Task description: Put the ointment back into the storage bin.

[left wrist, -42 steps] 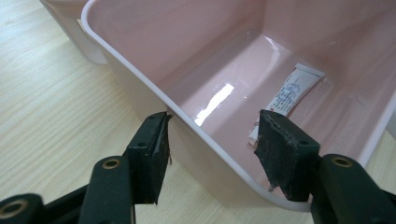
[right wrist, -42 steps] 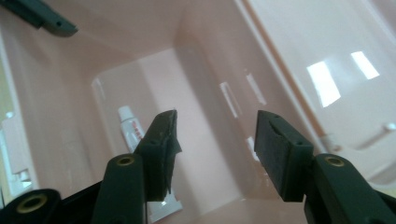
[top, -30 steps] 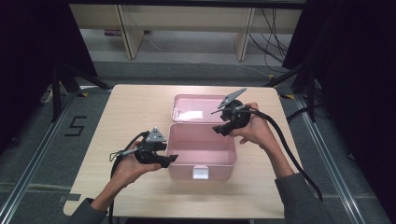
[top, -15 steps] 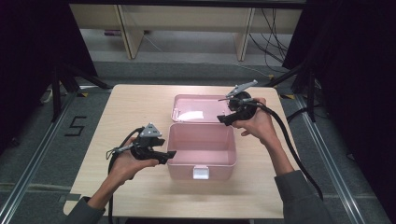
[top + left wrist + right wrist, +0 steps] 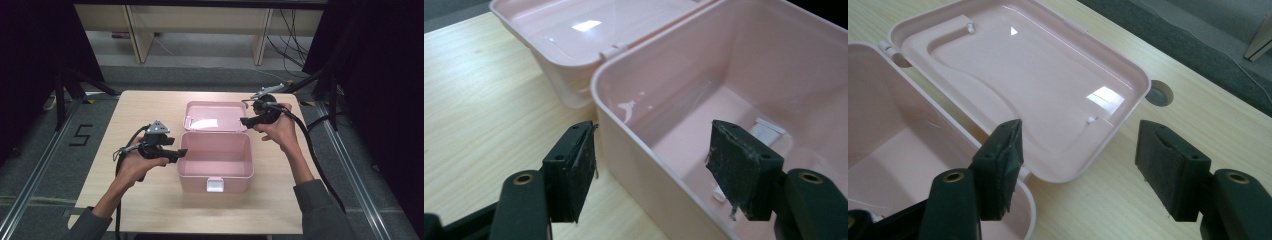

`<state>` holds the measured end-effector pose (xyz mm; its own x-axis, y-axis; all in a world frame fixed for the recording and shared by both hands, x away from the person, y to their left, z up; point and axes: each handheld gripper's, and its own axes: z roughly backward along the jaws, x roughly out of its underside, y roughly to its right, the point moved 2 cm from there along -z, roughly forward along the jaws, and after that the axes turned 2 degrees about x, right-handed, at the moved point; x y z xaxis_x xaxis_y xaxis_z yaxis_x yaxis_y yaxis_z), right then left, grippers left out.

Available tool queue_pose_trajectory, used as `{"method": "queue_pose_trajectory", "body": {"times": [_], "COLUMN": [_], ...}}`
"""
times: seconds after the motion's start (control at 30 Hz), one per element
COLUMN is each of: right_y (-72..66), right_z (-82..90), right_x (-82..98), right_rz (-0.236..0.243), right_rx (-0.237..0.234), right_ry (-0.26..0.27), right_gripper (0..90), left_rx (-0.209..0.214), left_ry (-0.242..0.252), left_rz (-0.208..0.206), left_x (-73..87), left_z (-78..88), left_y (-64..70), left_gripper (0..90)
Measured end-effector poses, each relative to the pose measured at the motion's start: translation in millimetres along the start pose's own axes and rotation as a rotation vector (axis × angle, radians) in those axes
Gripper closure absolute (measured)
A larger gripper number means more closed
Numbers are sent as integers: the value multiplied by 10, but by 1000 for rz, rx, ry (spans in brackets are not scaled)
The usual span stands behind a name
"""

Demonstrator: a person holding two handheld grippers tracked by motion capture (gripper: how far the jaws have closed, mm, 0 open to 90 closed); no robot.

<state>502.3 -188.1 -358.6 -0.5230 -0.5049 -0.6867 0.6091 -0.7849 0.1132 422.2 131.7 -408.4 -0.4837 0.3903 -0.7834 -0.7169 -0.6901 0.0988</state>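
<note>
The pink box (image 5: 215, 160) sits mid-table (image 5: 150, 210), empty, lid (image 5: 215, 116) flung back toward the far edge. Left claw (image 5: 181, 152) straddles the box's left wall, right claw (image 5: 243, 120) hovers by the lid's right corner; both have just been opening, holding nothing. It looks like light, slick, thin plastic; grip the rims.

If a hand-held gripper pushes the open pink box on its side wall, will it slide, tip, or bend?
The pink box looks empty and thin-walled, so probably light; it would likely slide on the smooth wooden table. Its glossy plastic may slip between pads. The laid-back lid probably resists tipping backward.
</note>
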Motion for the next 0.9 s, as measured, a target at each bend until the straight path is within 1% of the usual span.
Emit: {"method": "queue_pose_trajectory", "body": {"times": [0.03, 0.1, 0.13, 0.17, 0.2, 0.23, 0.3, 0.33, 0.37, 0.4, 0.43, 0.47, 0.5, 0.53, 0.57, 0.63, 0.67, 0.7, 0.8, 0.87, 0.9], "right_y": [-1, 3, 19, 9, 16, 13, 20, 22, 46, 50, 63, 73, 85, 90, 102, 98, 104, 112, 129, 144, 156], "right_z": [1, -17, -35, -37, -49, -51, -49, -38, -41, -33, -31, -33, -35, -41, -47, -60, -72, -82, -116, -160, -180], "right_x": [2, -1, 1, 3, 6, 5, 6, 5, 1, 0, 0, -4, -4, -2, -2, 2, 2, 4, 6, 13, 15], "right_rz": [-8, -25, -1, -18, -7, -15, -9, -24, -6, -20, -20, -21, -33, -41, -38, -56, -49, -46, -63, -76, -85], "right_rx": [6, 10, 7, 9, 20, 22, 31, 28, 41, 40, 43, 40, 46, 48, 54, 50, 56, 53, 51, 46, 44], "right_ry": [-10, -14, -11, -20, -15, -17, -21, -28, -17, -17, -14, -11, -7, -7, -4, -11, -11, -13, -7, 4, 2], "right_gripper": [368, 368, 368, 367, 367, 367, 367, 367, 367, 366, 365, 363, 362, 360, 360, 357, 353, 349, 348, 349, 349], "left_rx": [-8, -18, -20, -17, -13, -15, -14, -10, -4, -10, -8, -18, -16, -4, -2, 0, 2, 4, 5, 3, -8], "left_ry": [-1, -5, -5, -7, -10, 3, -10, -9, -17, -8, -12, -6, -12, -13, -14, -21, -27, -30, -32, -32, -36], "left_rz": [-1, 8, 16, 15, 26, 38, 32, 36, 23, 28, 23, 21, 20, 25, 20, 10, 10, 5, 5, -6, -18], "left_x": [-15, -37, -47, -57, -63, -78, -97, -102, -113, -124, -141, -156, -163, -171, -176, -183, -187, -190, -192, -194, -193], "left_z": [-21, -62, -85, -108, -123, -159, -211, -230, -250, -277, -294, -324, -338, -361, -384, -421, -430, -438, -452, -465, -474], "left_y": [-35, -95, -122, -150, -160, -168, -192, -197, -213, -218, -234, -251, -261, -262, -260, -245, -242, -244, -261, -277, -287], "left_gripper": [351, 353, 359, 368, 372, 375, 385, 391, 398, 405, 410, 419, 432, 441, 457, 467, 476, 488, 517, 544, 552]}}
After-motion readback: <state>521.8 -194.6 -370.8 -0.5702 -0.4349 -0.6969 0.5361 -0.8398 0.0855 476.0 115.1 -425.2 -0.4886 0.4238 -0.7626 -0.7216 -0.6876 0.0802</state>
